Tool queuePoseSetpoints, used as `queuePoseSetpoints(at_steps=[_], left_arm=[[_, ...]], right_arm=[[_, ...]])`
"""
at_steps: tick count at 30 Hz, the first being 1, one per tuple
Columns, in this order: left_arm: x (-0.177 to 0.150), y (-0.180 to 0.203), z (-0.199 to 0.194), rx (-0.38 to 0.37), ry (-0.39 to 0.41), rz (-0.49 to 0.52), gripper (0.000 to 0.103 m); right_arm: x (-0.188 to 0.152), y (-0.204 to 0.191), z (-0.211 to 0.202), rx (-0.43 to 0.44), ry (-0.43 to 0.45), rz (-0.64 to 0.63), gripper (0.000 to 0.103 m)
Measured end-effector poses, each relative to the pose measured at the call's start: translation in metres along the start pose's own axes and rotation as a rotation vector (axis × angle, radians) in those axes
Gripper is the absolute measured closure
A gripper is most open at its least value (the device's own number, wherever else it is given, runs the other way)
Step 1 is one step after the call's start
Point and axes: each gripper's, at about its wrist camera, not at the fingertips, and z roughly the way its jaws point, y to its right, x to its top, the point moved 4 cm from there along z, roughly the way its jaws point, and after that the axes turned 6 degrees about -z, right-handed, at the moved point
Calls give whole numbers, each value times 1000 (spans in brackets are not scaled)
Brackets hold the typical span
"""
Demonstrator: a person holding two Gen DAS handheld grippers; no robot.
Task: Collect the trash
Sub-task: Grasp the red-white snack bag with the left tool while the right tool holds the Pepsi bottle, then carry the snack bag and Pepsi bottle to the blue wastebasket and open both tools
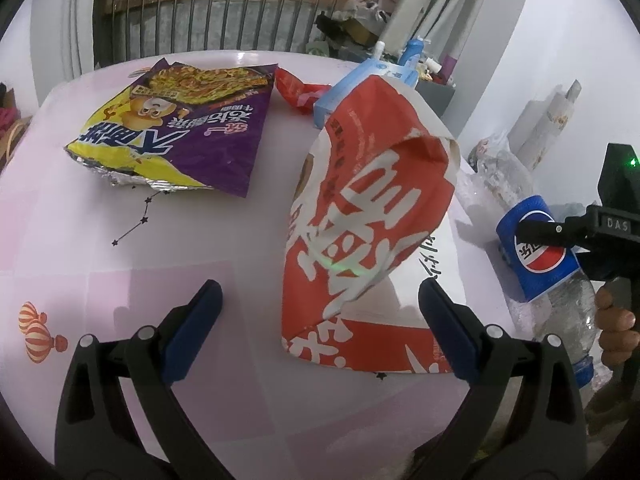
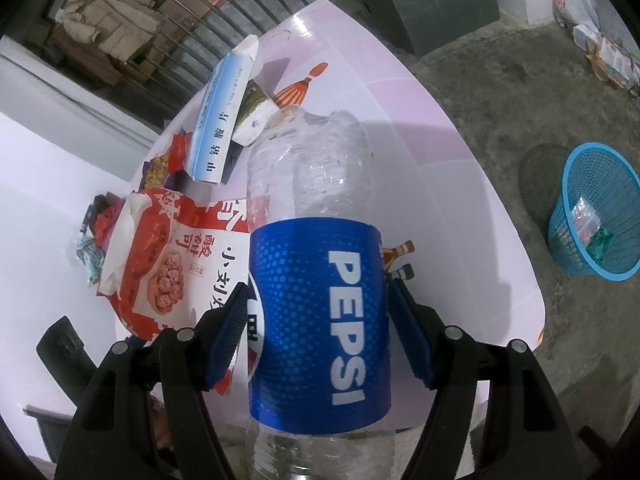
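Pepsi bottle (image 2: 320,312) sits right btwn the right gripper (image 2: 316,336) pads, clamped across the blue label, held over the pink table (image 2: 452,208) edge. Empty, clear plastic w/ a crumpled body: prob very light, springy, and slick on the label, so the label band seems the best hold. Left gripper (image 1: 320,332) is spread wide, holding nothing, w/ the red-white food bag (image 1: 360,220) lying btwn its fingers. Blue mesh basket (image 2: 596,208) waits on the floor, well apart.

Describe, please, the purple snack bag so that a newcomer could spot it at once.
Start at the pink table. At its far side, left of the big red-and-white bag, lies the purple snack bag, flat. Only it has a yellow corner, a noodle picture and a torn silver-foil edge.
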Motion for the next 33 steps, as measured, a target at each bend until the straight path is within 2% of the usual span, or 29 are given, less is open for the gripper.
queuePoseSetpoints(at_steps=[3, 6, 12, 15, 19, 24, 33], left_arm=[[1, -3, -1, -19, 1, -9, 10], [3, -5, -2, -32, 0, -13, 30], [6, -10, 0, -42, -15, -15, 61], [6, -11, 0, -49, -25, -21, 76], [5, -15, -1, -55, -29, -44, 93], [3, -17, -12, -75, -9, -53, 98], [7, -6, -39, -128, 48, -32, 101]], right_arm=[[0, 0, 0, 0, -1, 2, 34], [-1, -2, 0, -5, -9, -14, 34], [-7, -6, -1, -3, -18, -42, 34], [-10, -5, -4, -9, -18, -44, 43], [-12, -2, -6, -6, -16, -32, 45], [-14, 0, -12, -6, 2, -20, 45], [-19, 3, -37, 29, 70, -1, 46]])
